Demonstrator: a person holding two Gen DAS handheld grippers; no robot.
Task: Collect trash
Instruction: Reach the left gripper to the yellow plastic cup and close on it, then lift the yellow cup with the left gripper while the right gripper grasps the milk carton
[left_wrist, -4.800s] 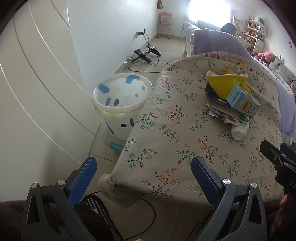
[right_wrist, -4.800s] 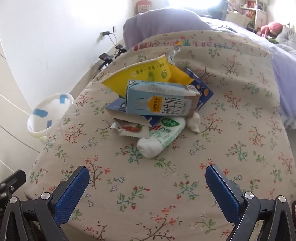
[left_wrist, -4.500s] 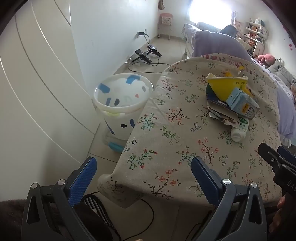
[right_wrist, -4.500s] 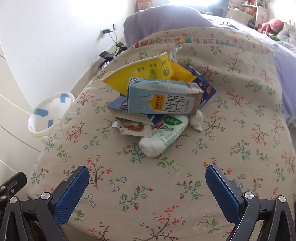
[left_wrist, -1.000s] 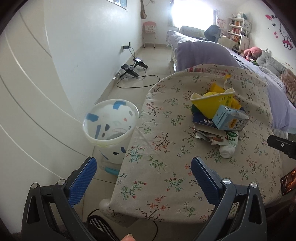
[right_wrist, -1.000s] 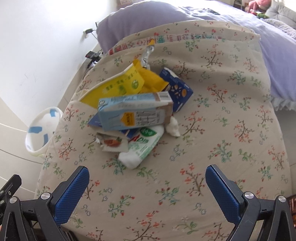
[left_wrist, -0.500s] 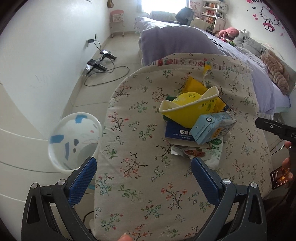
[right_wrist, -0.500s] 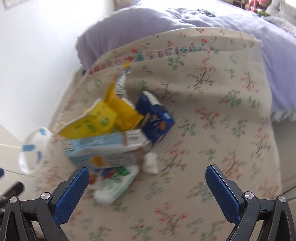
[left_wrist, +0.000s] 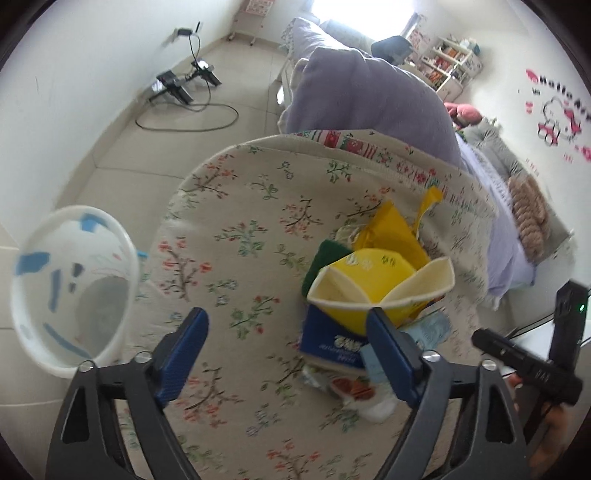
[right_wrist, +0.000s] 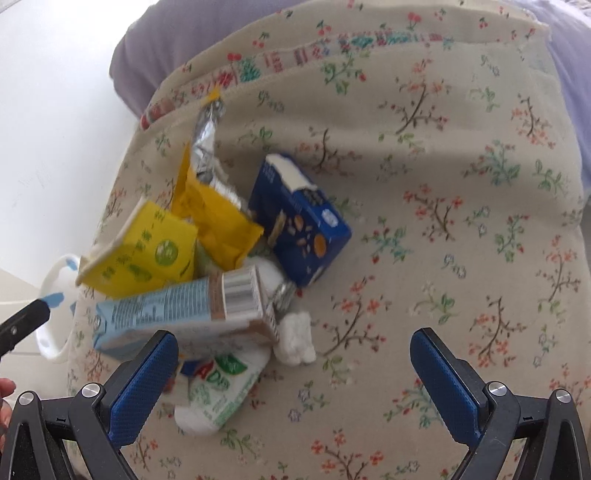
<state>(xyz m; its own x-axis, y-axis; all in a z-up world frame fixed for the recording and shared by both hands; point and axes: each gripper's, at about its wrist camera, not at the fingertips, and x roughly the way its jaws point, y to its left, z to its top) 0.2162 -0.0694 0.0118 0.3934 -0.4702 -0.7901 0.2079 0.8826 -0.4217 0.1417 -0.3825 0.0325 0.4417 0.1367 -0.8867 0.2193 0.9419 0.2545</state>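
A pile of trash lies on the floral cloth (right_wrist: 461, 221): a yellow carton (right_wrist: 144, 254), a light blue carton (right_wrist: 177, 314), a dark blue box (right_wrist: 303, 225), a yellow foil wrapper (right_wrist: 214, 214), a white-green tube (right_wrist: 218, 391) and a white wad (right_wrist: 295, 339). My right gripper (right_wrist: 291, 365) is open and empty, just above the wad and tube. My left gripper (left_wrist: 288, 350) is open and empty over the cloth, its right finger in front of the yellow carton (left_wrist: 369, 284). A white bin (left_wrist: 66, 291) stands on the floor to the left.
A purple bedcover (left_wrist: 369, 96) lies beyond the table. Cables and a power strip (left_wrist: 177, 88) lie on the tiled floor by the white wall. The right gripper's body (left_wrist: 532, 362) shows at the right edge of the left wrist view.
Both grippers have moved forward and lower toward the trash pile, which now looks much larger. Both stay open and empty.
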